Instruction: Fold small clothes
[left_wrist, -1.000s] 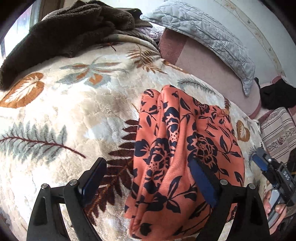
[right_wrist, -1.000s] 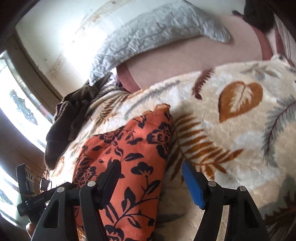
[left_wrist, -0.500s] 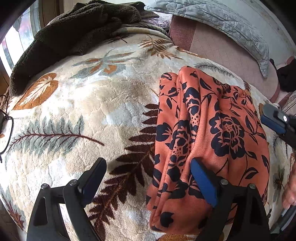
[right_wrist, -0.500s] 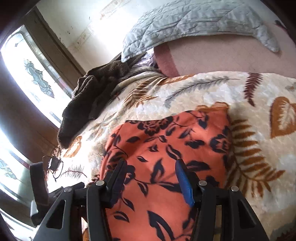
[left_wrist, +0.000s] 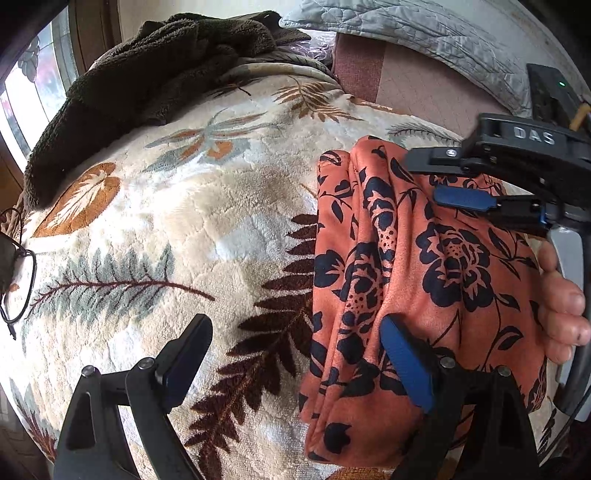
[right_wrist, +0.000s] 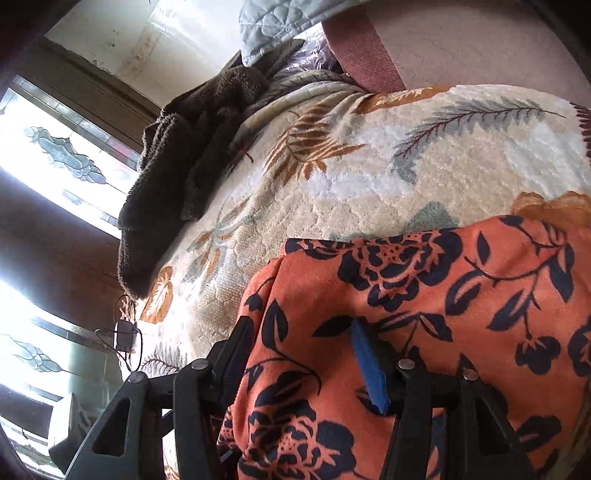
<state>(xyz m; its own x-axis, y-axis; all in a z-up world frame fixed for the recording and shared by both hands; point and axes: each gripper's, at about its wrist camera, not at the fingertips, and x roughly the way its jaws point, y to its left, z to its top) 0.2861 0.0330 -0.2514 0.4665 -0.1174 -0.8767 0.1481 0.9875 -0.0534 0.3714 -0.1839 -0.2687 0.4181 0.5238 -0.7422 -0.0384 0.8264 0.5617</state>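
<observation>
An orange garment with dark blue flowers (left_wrist: 424, 280) lies folded into a long strip on a cream blanket with a leaf pattern (left_wrist: 184, 221). My left gripper (left_wrist: 293, 328) stands wide open at its near end, the blue right pad (left_wrist: 402, 362) over the cloth and the left finger over the blanket. My right gripper (left_wrist: 424, 177) reaches in from the right over the garment's far part. In the right wrist view the garment's (right_wrist: 424, 295) left edge lies between the fingers of my right gripper (right_wrist: 299, 328). These jaws are opening, and the pads do not visibly pinch the cloth.
A dark brown fleece throw (left_wrist: 147, 74) is heaped at the far left of the bed. A grey quilted pillow (left_wrist: 406, 26) and pink sheet (left_wrist: 424, 96) lie beyond. Glasses (left_wrist: 18, 280) rest at the left edge. A person's hand (left_wrist: 561, 306) holds the right gripper. Window (right_wrist: 55, 166) left.
My right gripper has swung left from the blanket onto the garment and entered the left wrist view; its jaws narrowed. The left gripper tilted slightly but stayed in place.
</observation>
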